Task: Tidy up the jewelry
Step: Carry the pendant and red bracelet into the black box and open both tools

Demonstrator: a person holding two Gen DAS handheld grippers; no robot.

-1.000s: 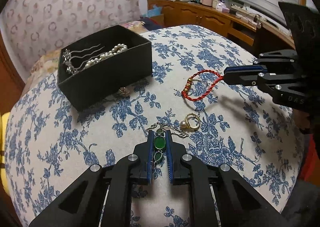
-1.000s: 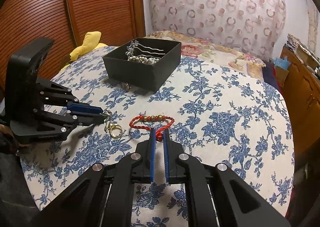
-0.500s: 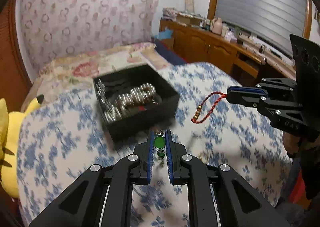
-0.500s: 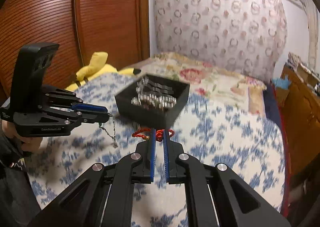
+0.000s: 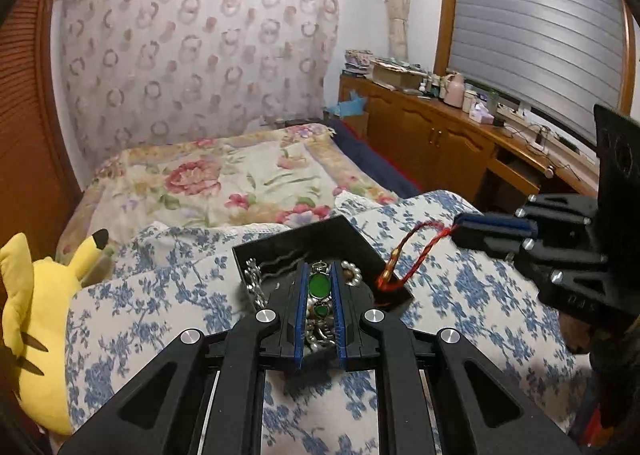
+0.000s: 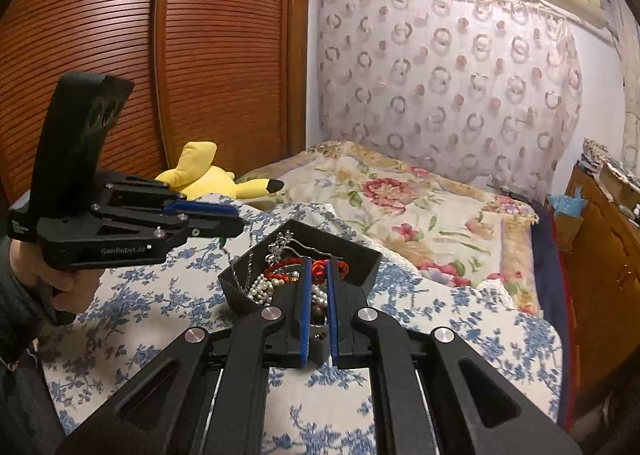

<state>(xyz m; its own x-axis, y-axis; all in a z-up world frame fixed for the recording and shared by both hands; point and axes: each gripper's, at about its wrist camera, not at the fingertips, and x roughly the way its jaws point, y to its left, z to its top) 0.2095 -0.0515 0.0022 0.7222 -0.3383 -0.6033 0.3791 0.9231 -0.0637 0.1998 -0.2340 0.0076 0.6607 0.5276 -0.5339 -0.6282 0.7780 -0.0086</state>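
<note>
Left claw [image 5: 318,297]: clamped on green-stone necklace [image 5: 319,284] | right claw [image 6: 319,291]: clamped on red cord bracelet [image 6: 320,267] | black box [image 6: 366,261]: directly below-ahead of both, roughly equally near.

My right gripper [image 6: 319,267] pinches the red cord bracelet [image 6: 320,267] above the black box [image 6: 366,269] of pearls [image 6: 262,289]. My left gripper [image 6: 230,221], jaws closed, hangs beside the box over the floral cloth [image 6: 440,319].
</note>
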